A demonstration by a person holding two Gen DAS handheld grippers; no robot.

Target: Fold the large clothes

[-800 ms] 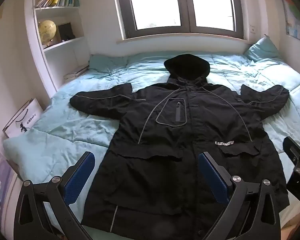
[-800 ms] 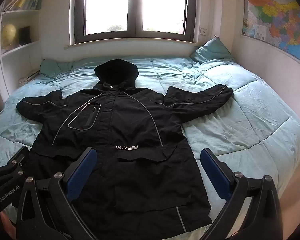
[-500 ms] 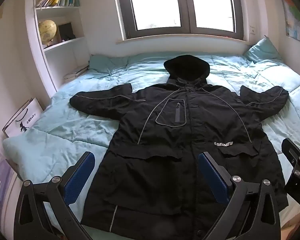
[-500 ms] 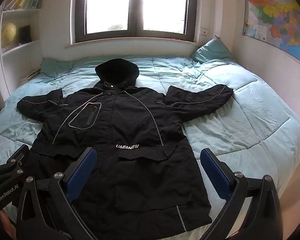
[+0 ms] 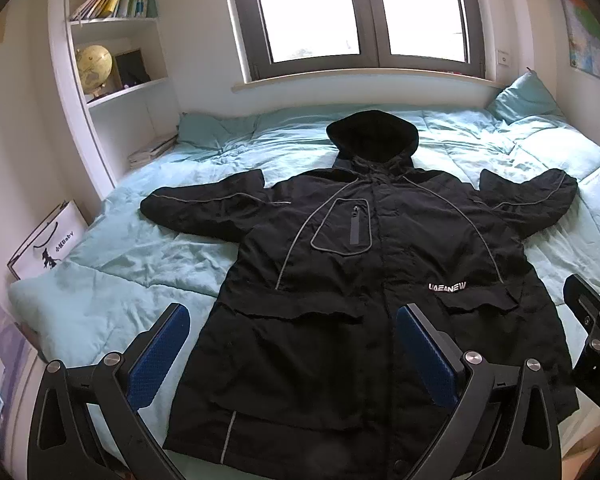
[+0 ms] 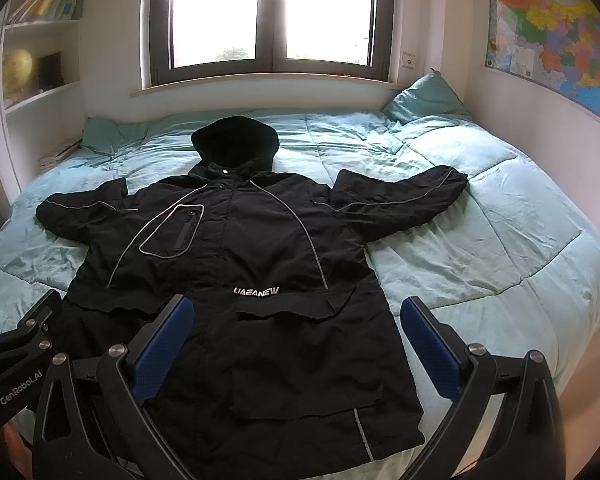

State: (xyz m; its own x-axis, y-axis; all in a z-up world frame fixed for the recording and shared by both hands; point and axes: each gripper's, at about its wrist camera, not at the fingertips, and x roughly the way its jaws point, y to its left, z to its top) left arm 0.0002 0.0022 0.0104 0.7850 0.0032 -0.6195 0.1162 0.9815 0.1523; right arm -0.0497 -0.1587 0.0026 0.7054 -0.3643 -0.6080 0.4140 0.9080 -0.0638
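A long black hooded jacket (image 5: 360, 264) (image 6: 236, 264) lies flat and face up on the bed, sleeves spread to both sides, hood toward the window. My left gripper (image 5: 294, 328) hovers open above the jacket's lower left part, nothing between its blue pads (image 5: 156, 356). Over the jacket's lower right part my right gripper (image 6: 296, 320) also stands open and empty. Each view catches the other gripper at its edge: the right one (image 5: 596, 344) and the left one (image 6: 16, 352).
The light blue quilt (image 6: 480, 240) covers the whole bed, with a pillow (image 6: 424, 96) at the back right. White shelves with a globe (image 5: 94, 66) and books stand left. A paper bag (image 5: 46, 240) leans beside the bed. A wall map (image 6: 548, 36) hangs right.
Both views have shifted slightly; the jacket sits a touch lower in frame. Both grippers stay open and the jacket has not moved.
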